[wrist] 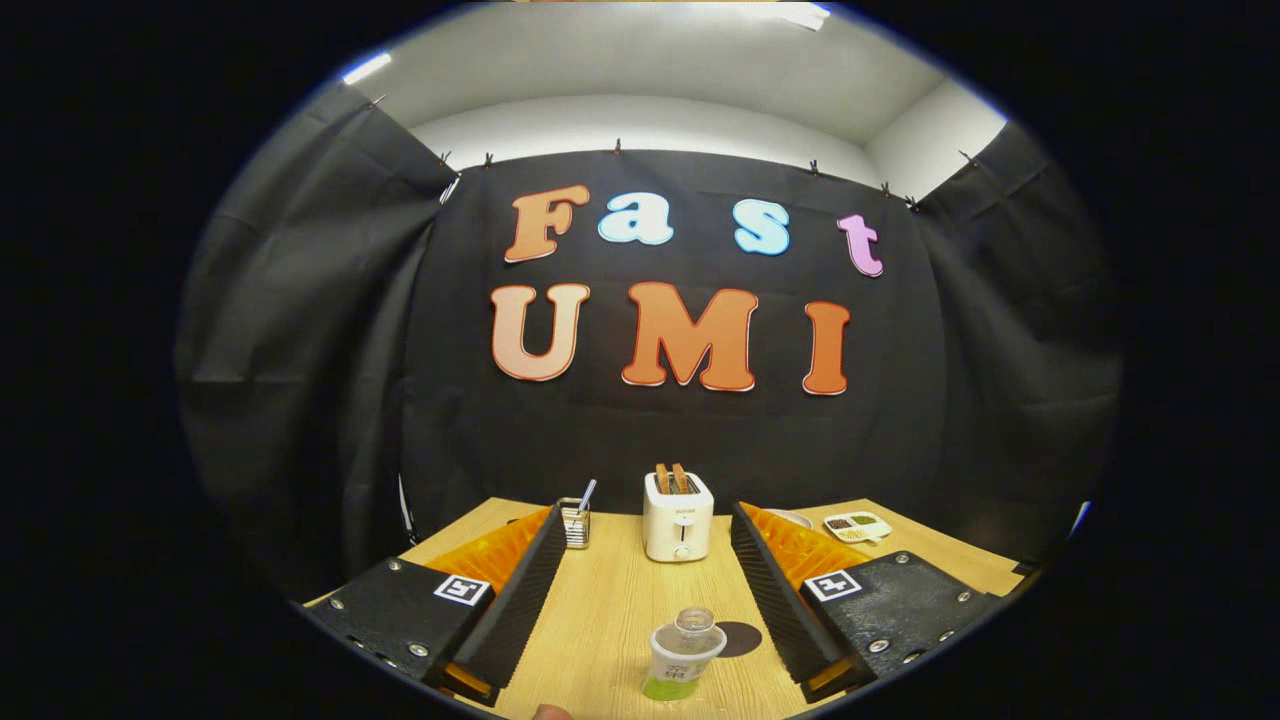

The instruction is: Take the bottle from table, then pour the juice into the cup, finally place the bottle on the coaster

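A small clear bottle (683,655) with no cap, a white label and green juice at its bottom stands upright on the wooden table (620,600). It is between my two fingers, near their base, and touches neither. My gripper (646,512) is open wide. A dark round coaster (742,638) lies flat just behind the bottle to its right, close to the right finger (775,590). Just ahead of the left fingertip (545,545) stands a small clear cup (574,522) with a utensil in it.
A white toaster (678,515) holding two slices of toast stands at the table's far edge, beyond the fingertips. A small divided dish (858,525) and a white rim (792,517) lie at the far right. Black cloth walls close the booth behind.
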The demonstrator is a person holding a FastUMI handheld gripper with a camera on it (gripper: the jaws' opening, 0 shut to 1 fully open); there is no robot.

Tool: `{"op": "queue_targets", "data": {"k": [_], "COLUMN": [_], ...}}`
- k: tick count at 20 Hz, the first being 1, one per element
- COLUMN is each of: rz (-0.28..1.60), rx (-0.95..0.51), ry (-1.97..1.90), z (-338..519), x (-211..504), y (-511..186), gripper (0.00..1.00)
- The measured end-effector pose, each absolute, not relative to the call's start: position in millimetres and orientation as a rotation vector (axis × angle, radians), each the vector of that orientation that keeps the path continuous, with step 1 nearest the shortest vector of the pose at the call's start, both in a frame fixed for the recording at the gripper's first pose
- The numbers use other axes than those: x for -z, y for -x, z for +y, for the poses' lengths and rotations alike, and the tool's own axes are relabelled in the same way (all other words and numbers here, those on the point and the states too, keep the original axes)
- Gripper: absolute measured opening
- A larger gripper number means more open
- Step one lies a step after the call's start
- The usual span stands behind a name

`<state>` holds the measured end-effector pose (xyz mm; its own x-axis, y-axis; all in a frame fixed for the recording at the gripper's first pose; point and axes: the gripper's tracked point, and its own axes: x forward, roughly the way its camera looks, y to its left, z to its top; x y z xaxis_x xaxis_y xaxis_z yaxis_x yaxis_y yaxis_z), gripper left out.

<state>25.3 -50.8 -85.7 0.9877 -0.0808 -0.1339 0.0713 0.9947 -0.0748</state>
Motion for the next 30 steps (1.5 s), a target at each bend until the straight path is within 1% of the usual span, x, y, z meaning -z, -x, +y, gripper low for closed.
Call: {"op": "queue_targets", "data": {"k": [9,30], "rz": [0.306,0.469], "rx": [0.099,0.137], "ry": [0.06,0.019], "z": [-67.5,-83.8], "x": [168.3,267.0], "y": [-32.9,-28.2], "gripper": [0.99,0.99]}}
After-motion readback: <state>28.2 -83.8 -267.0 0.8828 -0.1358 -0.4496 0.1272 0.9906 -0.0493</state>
